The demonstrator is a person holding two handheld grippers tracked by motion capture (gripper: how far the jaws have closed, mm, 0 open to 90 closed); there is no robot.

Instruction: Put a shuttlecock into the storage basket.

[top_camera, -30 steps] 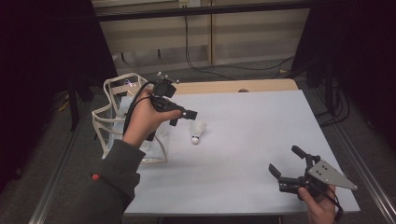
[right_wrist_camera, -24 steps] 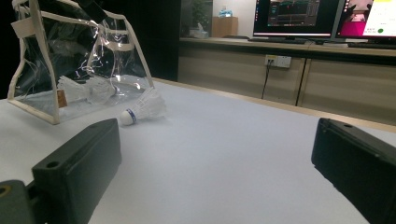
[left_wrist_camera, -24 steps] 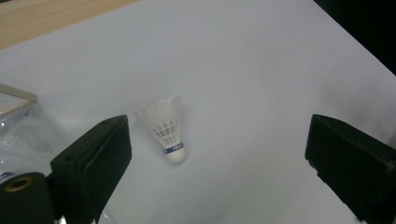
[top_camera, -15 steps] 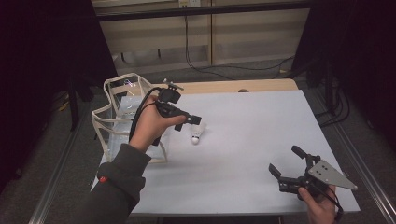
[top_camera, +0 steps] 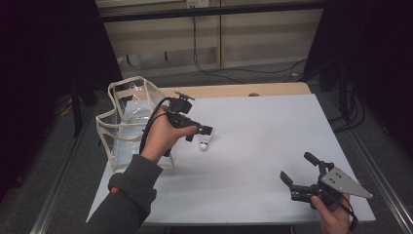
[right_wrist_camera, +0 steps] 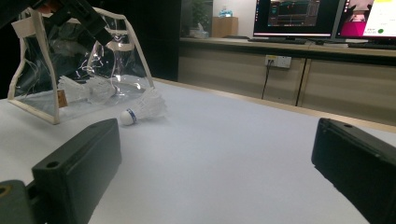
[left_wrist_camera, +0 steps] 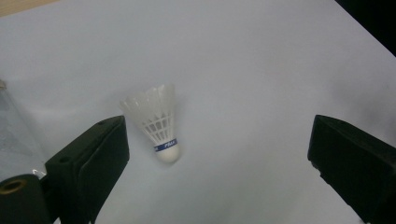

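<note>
A white shuttlecock [top_camera: 205, 144] with a blue band lies on its side on the white table [top_camera: 272, 122], just right of a clear bag [top_camera: 127, 122] with cream trim. My left gripper [top_camera: 203, 131] hovers right above it, open. In the left gripper view the shuttlecock [left_wrist_camera: 156, 123] lies near the left jaw of the gripper [left_wrist_camera: 219, 140], not touched. My right gripper [top_camera: 297, 168] is held open near the table's front right corner, with nothing between its jaws [right_wrist_camera: 219, 140]. From there the shuttlecock [right_wrist_camera: 142, 108] shows beside the bag [right_wrist_camera: 70, 60], which holds two more shuttlecocks [right_wrist_camera: 88, 88].
The table's wooden edge [top_camera: 234, 90] runs along the back. Beyond it are a low cabinet wall with cables [top_camera: 204, 44] and monitors [right_wrist_camera: 299, 16]. Dark floor and metal rails flank the table on both sides.
My left gripper has shifted slightly forward and down, closer over the shuttlecock. The right gripper and the shuttlecock have stayed put.
</note>
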